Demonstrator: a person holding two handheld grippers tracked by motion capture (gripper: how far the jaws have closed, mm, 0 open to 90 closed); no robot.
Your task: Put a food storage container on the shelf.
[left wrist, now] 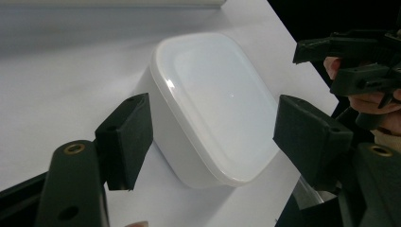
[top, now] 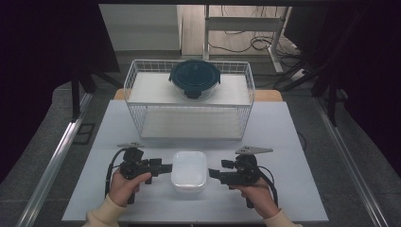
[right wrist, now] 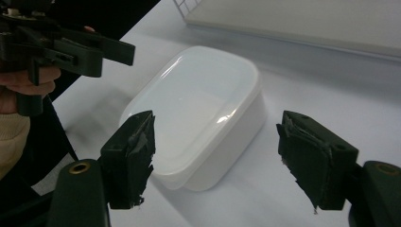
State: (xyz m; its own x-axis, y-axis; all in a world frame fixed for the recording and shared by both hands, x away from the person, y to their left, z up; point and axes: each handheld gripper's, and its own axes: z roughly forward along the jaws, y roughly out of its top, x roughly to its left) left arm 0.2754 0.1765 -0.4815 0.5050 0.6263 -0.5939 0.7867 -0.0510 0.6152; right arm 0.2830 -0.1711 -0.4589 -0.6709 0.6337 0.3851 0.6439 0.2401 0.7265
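A white rectangular box with a closed white lid (top: pixel 189 170) lies on the white table near its front edge. My left gripper (top: pixel 165 168) points at the box's left side, and my right gripper (top: pixel 213 174) points at its right side. In the left gripper view the left gripper (left wrist: pixel 215 137) stands open with one end of the box (left wrist: pixel 213 109) between its jaws; the pads do not press on it. In the right gripper view the right gripper (right wrist: pixel 217 156) is open too, its jaws spread around the box's near corner (right wrist: pixel 198 109).
A white wire basket (top: pixel 137 118) with two white shelves stands at the back of the table (top: pixel 283 142). A dark teal round lidded container (top: pixel 195 78) sits on its upper shelf. Bare tabletop lies to either side of the box.
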